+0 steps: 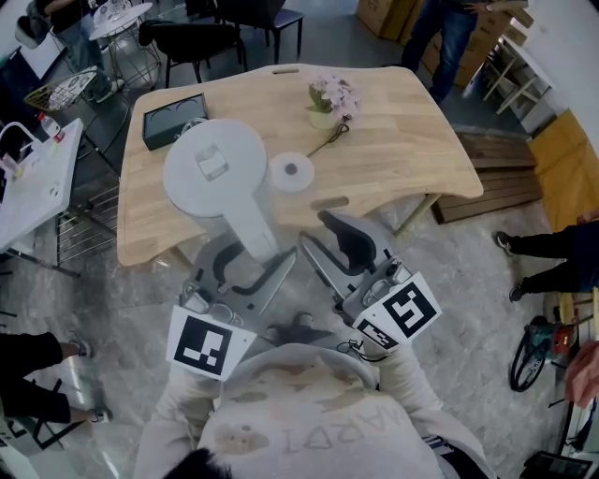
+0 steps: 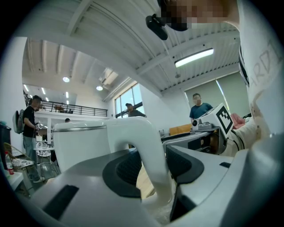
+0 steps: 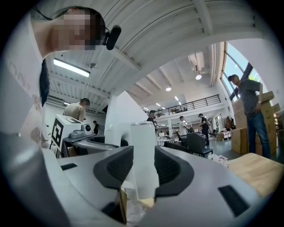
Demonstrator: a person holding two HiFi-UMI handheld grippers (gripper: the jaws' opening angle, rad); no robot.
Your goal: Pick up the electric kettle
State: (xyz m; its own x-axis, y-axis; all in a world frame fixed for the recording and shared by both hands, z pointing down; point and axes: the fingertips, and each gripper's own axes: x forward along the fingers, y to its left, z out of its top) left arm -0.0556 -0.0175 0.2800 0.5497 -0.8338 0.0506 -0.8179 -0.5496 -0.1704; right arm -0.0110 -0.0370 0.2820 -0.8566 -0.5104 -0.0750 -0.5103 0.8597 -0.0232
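The white electric kettle (image 1: 215,168) hangs in the air over the near edge of the wooden table (image 1: 412,140), lid up, its handle (image 1: 255,234) pointing back at me. My left gripper (image 1: 251,265) is shut on that handle; in the left gripper view the curved white handle (image 2: 146,150) is squeezed between both dark pads (image 2: 122,173), with the kettle body (image 2: 80,146) beyond. My right gripper (image 1: 323,239) is just right of the handle, fingers apart and holding nothing. In the right gripper view the kettle (image 3: 143,146) shows through the gap of the right gripper (image 3: 142,173).
The kettle's round white base (image 1: 292,172) lies on the table beside a small flower pot (image 1: 328,101) and a black box (image 1: 173,120). Chairs (image 1: 192,37) and a standing person (image 1: 449,28) are behind the table. Wooden pallets (image 1: 496,178) lie to the right, a white table (image 1: 37,178) to the left.
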